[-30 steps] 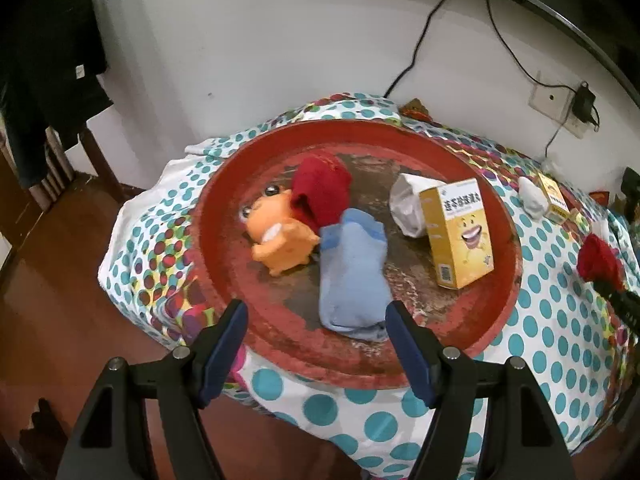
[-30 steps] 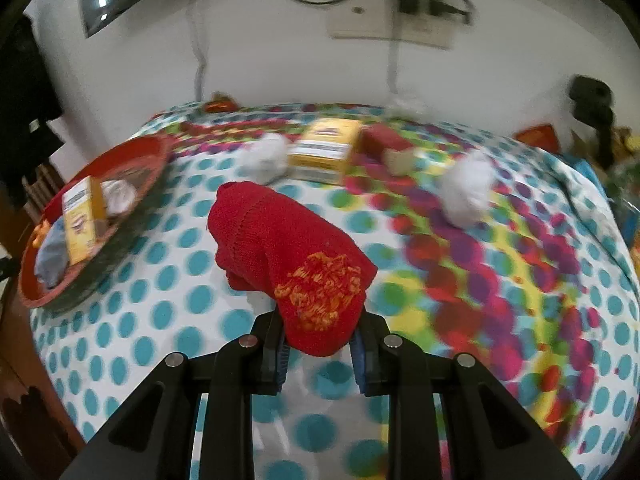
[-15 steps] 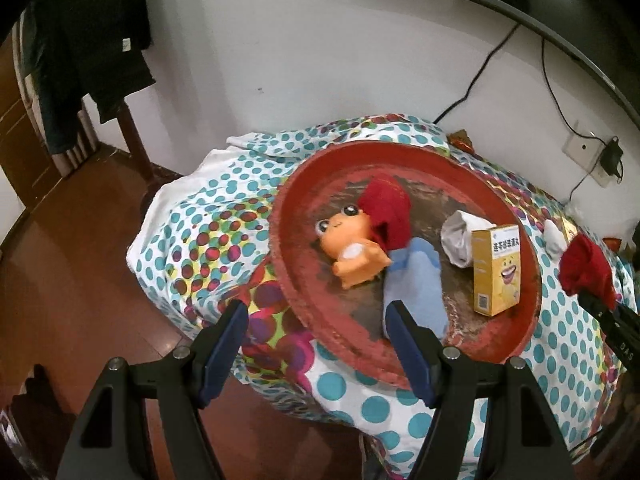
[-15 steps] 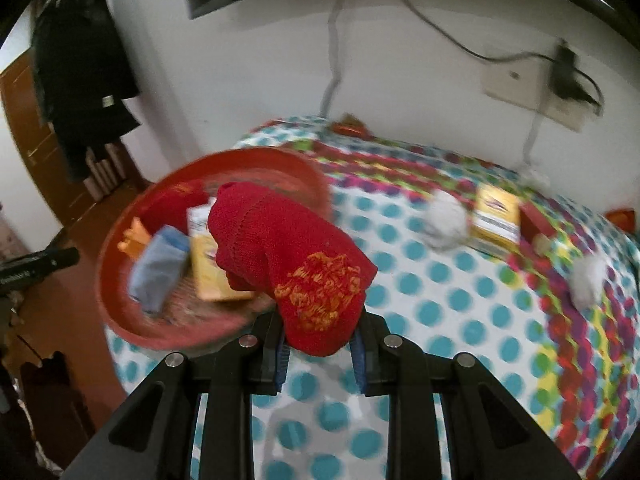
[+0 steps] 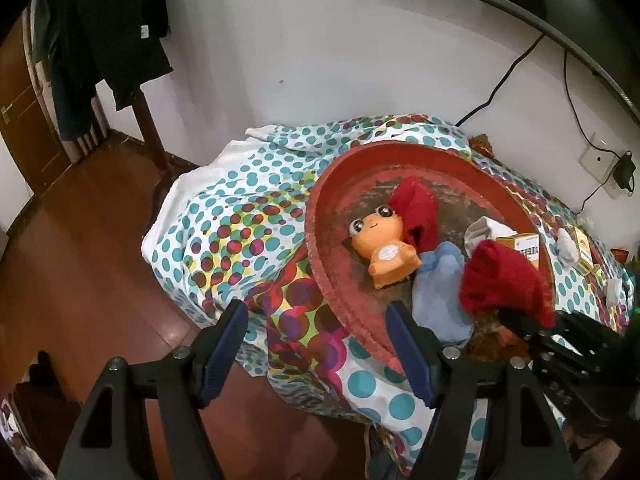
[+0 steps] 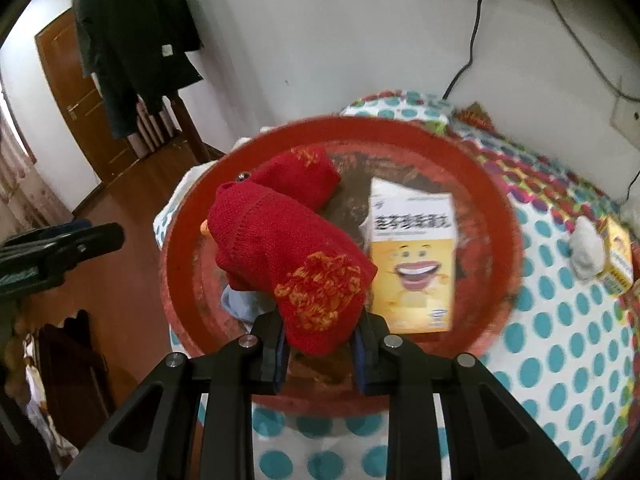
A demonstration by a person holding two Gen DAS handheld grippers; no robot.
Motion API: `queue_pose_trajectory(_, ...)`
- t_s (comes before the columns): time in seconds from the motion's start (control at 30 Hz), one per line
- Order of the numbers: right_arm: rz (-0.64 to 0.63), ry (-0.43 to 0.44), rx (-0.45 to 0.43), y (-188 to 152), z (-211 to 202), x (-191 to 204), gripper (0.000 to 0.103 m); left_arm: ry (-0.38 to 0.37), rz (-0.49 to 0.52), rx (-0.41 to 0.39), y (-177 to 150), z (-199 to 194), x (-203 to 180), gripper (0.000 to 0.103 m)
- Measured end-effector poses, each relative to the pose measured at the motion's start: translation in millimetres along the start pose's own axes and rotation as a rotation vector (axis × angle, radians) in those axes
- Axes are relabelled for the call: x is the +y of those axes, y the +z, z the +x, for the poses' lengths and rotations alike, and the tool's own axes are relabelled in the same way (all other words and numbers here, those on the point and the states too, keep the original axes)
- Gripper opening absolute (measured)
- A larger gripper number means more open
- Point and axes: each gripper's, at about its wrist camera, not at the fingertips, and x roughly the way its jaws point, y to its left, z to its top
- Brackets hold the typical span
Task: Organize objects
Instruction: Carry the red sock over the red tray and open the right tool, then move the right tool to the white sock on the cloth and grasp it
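My right gripper is shut on a red knitted sock and holds it above the round red tray. The held sock also shows in the left wrist view over the tray's near side. In the tray lie an orange toy figure, a second red sock, a blue sock, a white cloth and a yellow box. My left gripper is open and empty, off the tray's left near edge.
The tray sits on a polka-dot tablecloth. A white ball of cloth and another yellow box lie to the right. A chair with dark clothes stands on the wooden floor at left. Cables hang on the wall.
My right gripper has carried the red sock left from the open tablecloth to above the tray. My left gripper has drawn back to the left, away from the tray.
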Motion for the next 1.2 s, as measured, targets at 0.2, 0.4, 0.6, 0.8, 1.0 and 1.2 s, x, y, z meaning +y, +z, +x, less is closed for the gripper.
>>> queue_pose_trajectory(0.2, 0.025, -0.03, 0.004, 14, 24, 3, 0.024, -0.015, -0.005, 0.012, 0, 2, 0, 0.073)
queue_pose_trajectory(0.4, 0.054, -0.071, 0.008, 35, 45, -7, 0.024, -0.013, 0.0, 0.034, -3, 8, -3, 0.073)
queue_pose_trajectory(0.6, 0.034, -0.097, 0.015, 46, 55, -10, 0.028, -0.011, 0.015, 0.038, -3, 11, -6, 0.073)
queue_pose_trajectory(0.8, 0.026, -0.062, 0.009, 36, 43, -8, 0.057, -0.003, 0.021, 0.057, -5, 17, -9, 0.073)
queue_pose_trajectory(1.0, 0.032, 0.003, -0.04, 17, 2, -16, 0.063, -0.005, 0.044, 0.062, -8, 20, -19, 0.073)
queue_pose_trajectory(1.2, 0.072, -0.017, -0.121, 2, -47, -49, 0.067, -0.015, 0.094, 0.074, -14, 22, -39, 0.073)
